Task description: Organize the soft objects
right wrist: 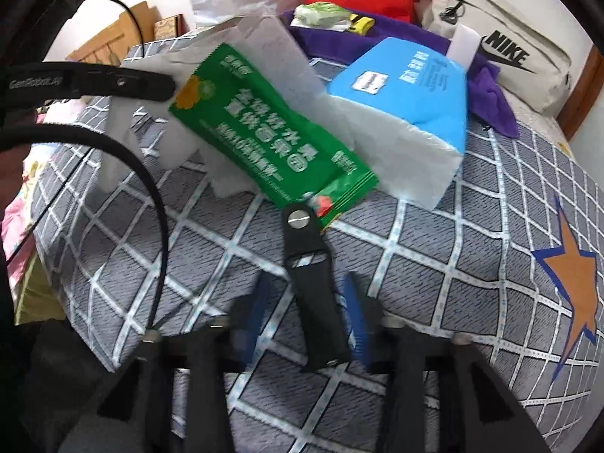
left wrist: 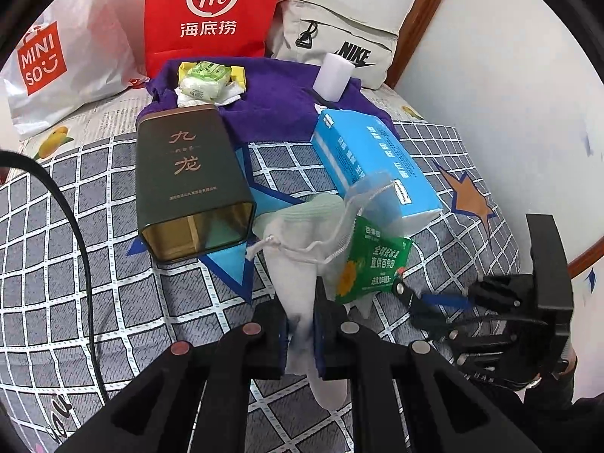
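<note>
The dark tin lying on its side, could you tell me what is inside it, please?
Through the tin's open mouth only bare gold walls show; its far end is hidden.

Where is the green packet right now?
In the left wrist view, the green packet lies on the checked bedspread, right of center, half inside the white mesh pouch, just below the blue tissue pack.

On the bed you had one dark tin (left wrist: 190, 185), one blue tissue pack (left wrist: 373, 166), one green packet (left wrist: 372, 268), one mesh pouch (left wrist: 302, 226), one purple towel (left wrist: 279, 102) and three bags: red (left wrist: 211, 11), white (left wrist: 64, 53), beige (left wrist: 339, 45).
</note>
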The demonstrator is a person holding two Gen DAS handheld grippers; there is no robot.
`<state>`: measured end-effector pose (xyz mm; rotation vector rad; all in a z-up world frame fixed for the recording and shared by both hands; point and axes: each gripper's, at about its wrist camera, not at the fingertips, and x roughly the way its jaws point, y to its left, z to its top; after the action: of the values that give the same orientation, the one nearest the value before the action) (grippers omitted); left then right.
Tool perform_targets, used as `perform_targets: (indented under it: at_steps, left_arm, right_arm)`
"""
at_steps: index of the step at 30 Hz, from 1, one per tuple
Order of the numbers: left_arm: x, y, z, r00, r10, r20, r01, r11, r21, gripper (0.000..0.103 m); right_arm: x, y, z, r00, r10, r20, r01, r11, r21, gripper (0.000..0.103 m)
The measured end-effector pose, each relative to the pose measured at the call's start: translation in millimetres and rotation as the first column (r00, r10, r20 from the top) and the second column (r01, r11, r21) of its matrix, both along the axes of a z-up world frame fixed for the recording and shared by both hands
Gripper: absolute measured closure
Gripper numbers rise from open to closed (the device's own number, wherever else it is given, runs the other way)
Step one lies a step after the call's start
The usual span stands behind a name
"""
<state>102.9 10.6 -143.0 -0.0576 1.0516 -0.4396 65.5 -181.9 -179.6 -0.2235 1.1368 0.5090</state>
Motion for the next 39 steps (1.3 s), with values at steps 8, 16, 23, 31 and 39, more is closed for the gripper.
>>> perform_targets:
  at_steps: [8,16,23,31,39]
  left_arm:
    - [-5.8,8.7,18.6,0.999,0.008,0.041,-0.007,1.0,-0.029,0.092]
    - [-10.4,26.1,59.6,0.99,0.045,0.13,-0.041,0.999,-0.034,0.092]
    - [-4.3,45.6,79.8,0.981,0.093,0.17,-0.088,0.996,-0.033,0.092]
    - [14.2,47.5,76.5,0.982,0.107,0.157,-0.101,0.994,-0.045,0.092]
    - [37.4,42.0,71.6,0.986,0.093,0.139,-0.09,0.996,-0.028,0.092]
  right_arm:
    - [-1.4,-16.6,19.5,0.999,-0.051,-0.001,0.051,0.995,0.081,0.083]
    - [1.1,-27.8,49.4,0.996,-0.08,0.033,0.075,0.987,0.143,0.083]
    - [4.9,-32.8,71.0,0.992,-0.1,0.076,0.087,0.984,0.154,0.083]
    - [29.8,-38.9,85.9,0.986,-0.127,0.104,0.11,0.981,0.162,0.083]
    - [69.7,-39.0,93.6,0.98,-0.151,0.126,0.129,0.977,0.173,0.083]
